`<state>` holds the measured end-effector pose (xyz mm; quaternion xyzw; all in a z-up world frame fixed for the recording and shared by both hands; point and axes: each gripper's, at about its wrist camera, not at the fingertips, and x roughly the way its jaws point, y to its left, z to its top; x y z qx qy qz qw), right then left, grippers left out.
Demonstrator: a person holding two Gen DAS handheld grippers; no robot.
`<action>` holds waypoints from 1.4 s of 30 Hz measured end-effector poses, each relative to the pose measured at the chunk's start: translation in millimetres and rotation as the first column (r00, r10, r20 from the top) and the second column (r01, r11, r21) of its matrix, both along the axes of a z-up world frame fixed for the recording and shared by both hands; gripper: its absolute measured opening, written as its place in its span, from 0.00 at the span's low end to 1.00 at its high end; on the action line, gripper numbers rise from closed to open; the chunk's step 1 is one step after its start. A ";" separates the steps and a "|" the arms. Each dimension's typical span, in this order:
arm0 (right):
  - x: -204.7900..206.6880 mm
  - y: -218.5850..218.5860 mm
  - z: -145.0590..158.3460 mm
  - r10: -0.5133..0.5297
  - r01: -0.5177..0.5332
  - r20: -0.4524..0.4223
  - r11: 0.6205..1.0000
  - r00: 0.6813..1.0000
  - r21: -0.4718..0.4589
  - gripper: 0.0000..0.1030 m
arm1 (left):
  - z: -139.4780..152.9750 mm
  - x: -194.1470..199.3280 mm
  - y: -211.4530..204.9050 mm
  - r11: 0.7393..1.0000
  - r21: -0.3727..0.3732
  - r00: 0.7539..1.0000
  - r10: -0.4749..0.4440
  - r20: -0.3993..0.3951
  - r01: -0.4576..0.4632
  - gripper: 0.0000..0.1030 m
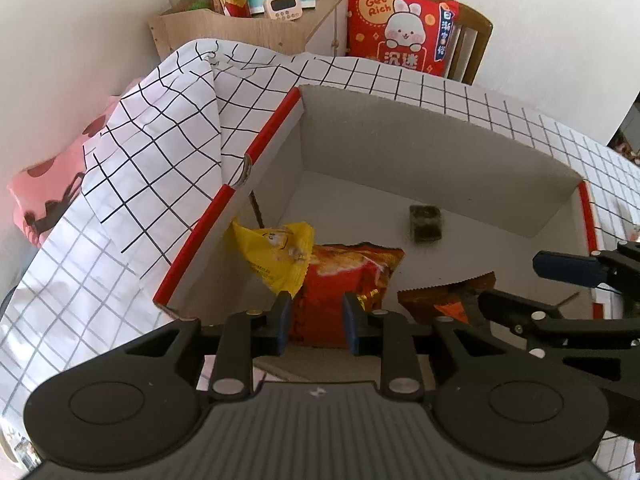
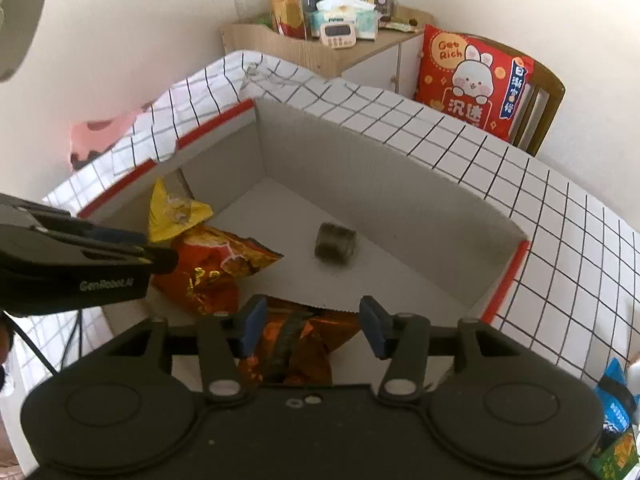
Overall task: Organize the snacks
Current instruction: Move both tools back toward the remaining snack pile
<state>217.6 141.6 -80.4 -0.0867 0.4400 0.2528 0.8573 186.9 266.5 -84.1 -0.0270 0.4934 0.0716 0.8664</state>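
An open white cardboard box (image 1: 440, 148) with red-edged flaps stands on a grid-patterned cloth. Inside lie a yellow snack bag (image 1: 276, 254), a red-orange snack bag (image 1: 344, 276), an orange-brown packet (image 1: 448, 300) and a small dark wrapped block (image 1: 425, 222). My left gripper (image 1: 316, 322) is open above the red-orange bag. My right gripper (image 2: 314, 326) is open above the orange-brown packet (image 2: 296, 340), not touching it. The same box (image 2: 360, 160), yellow bag (image 2: 172, 212), red-orange bag (image 2: 216, 268) and dark block (image 2: 335, 242) show in the right wrist view.
A wooden cabinet (image 1: 248, 28) with bottles, tissues and a timer stands behind the table. A red rabbit cushion (image 1: 400, 28) leans on a wooden chair. A pink cloth (image 1: 52, 184) lies left. Blue and green snack packs (image 2: 616, 428) lie at the right edge.
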 end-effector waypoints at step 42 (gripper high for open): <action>-121.3 -188.0 81.1 -0.283 0.236 0.147 0.932 0.948 0.277 0.97 | 66.1 -83.0 -148.8 0.952 -0.070 0.920 -0.266 0.289 0.297 0.73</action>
